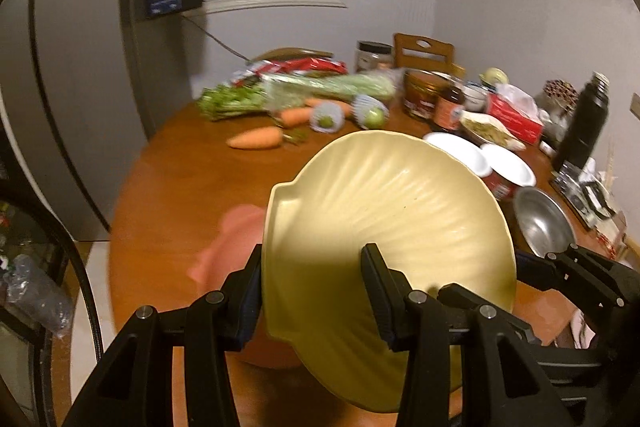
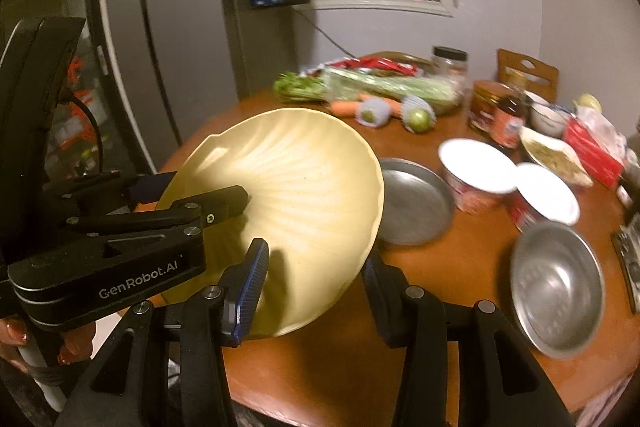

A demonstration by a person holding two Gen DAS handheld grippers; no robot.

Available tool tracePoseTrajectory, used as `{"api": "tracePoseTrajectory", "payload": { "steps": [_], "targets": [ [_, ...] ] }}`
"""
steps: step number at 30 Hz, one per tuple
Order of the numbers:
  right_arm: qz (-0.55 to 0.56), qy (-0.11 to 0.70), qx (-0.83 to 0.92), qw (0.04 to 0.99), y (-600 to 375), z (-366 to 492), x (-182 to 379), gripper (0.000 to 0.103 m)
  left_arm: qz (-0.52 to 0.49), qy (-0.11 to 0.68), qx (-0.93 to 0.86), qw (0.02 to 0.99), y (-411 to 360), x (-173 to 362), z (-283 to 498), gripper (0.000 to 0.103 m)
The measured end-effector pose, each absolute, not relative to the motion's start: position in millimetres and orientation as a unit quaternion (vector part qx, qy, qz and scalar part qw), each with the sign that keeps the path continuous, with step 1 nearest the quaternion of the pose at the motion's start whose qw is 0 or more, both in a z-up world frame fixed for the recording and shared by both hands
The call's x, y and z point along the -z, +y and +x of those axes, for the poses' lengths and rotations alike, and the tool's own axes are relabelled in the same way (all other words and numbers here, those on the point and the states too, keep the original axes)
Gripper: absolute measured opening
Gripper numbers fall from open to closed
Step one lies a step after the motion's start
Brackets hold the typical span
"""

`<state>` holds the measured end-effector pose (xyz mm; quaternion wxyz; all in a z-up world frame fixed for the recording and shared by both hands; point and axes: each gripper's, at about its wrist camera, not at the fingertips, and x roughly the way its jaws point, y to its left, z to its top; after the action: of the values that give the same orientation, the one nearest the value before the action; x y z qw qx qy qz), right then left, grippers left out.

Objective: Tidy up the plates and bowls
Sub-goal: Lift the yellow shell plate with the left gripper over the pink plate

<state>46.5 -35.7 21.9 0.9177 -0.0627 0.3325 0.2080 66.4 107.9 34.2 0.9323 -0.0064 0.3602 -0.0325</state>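
Note:
A pale yellow shell-shaped plate (image 1: 384, 227) is held tilted above the round wooden table (image 1: 180, 179). My left gripper (image 1: 312, 267) is shut on its near rim, one finger behind and one on its face. In the right wrist view the plate (image 2: 304, 187) fills the middle, with the left gripper (image 2: 224, 203) clamped on it from the left. My right gripper (image 2: 312, 267) straddles the plate's lower rim, its jaws wide apart and not pressing. A pink plate (image 1: 232, 247) lies on the table under the yellow one.
A steel plate (image 2: 416, 203), a steel bowl (image 2: 560, 279) and two white-lidded red cups (image 2: 476, 167) stand to the right. Carrots (image 1: 256, 139), greens, jars, a tissue box and a black flask (image 1: 584, 123) crowd the far side. A fridge (image 1: 72, 87) is on the left.

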Motion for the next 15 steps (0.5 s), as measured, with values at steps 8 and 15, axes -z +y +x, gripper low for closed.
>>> {"api": "tracePoseTrajectory", "payload": {
  "steps": [8,15],
  "targets": [
    [-0.069,0.329,-0.233,0.912,13.2,76.3,-26.6,0.049,-0.005,0.361,-0.006,0.932,145.3,-37.6,84.0,0.047],
    [-0.071,0.357,-0.237,0.901,34.0,95.2,-3.2,0.049,-0.003,0.388,-0.013,0.921,160.4,-11.3,95.0,0.047]
  ]
}}
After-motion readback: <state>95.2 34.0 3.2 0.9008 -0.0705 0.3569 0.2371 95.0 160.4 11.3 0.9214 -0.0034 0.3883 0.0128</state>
